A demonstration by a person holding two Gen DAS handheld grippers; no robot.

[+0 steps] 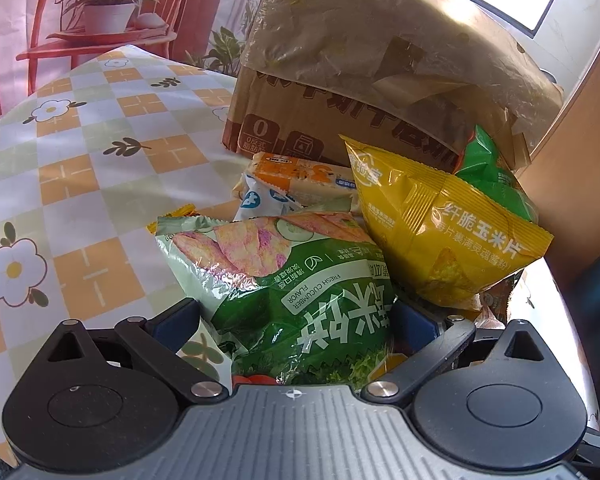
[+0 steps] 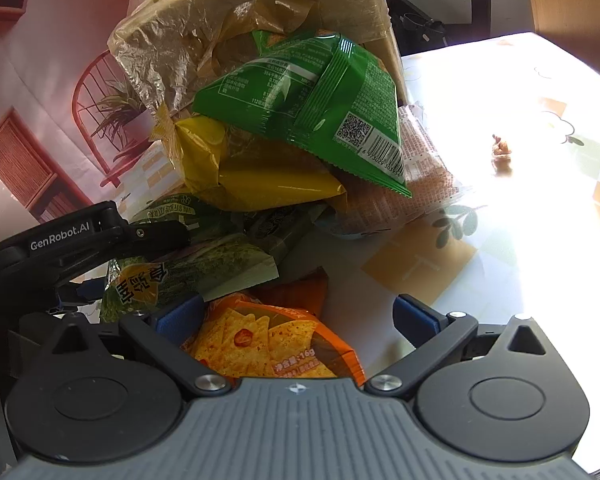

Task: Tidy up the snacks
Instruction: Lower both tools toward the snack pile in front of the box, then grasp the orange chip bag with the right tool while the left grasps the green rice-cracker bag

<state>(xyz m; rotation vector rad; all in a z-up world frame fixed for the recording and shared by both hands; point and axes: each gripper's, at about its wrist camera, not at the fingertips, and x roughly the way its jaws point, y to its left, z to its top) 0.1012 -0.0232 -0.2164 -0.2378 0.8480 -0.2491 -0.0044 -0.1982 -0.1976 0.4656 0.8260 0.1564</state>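
Observation:
My left gripper (image 1: 298, 320) is open, and a green cucumber-flavour chip bag (image 1: 300, 280) fills the gap between its blue fingers. A yellow corn chip bag (image 1: 452, 232) leans on that bag's right side, with a bright green bag (image 1: 492, 176) behind it. My right gripper (image 2: 298, 320) is open over an orange tortilla chip bag (image 2: 268, 340), which lies close to its left finger. In the right wrist view the bright green bag (image 2: 320, 100) tops the pile, above the yellow bag (image 2: 260, 176) and the cucumber bag (image 2: 188, 268).
A taped cardboard box (image 1: 360, 60) stands behind the pile. An orange-and-white biscuit pack (image 1: 300, 176) and a blue-white packet (image 1: 260, 200) lie before it. A pinkish wafer pack (image 2: 424, 172) lies on the checked tablecloth (image 2: 460, 260), with a small brown scrap (image 2: 502, 148) farther right.

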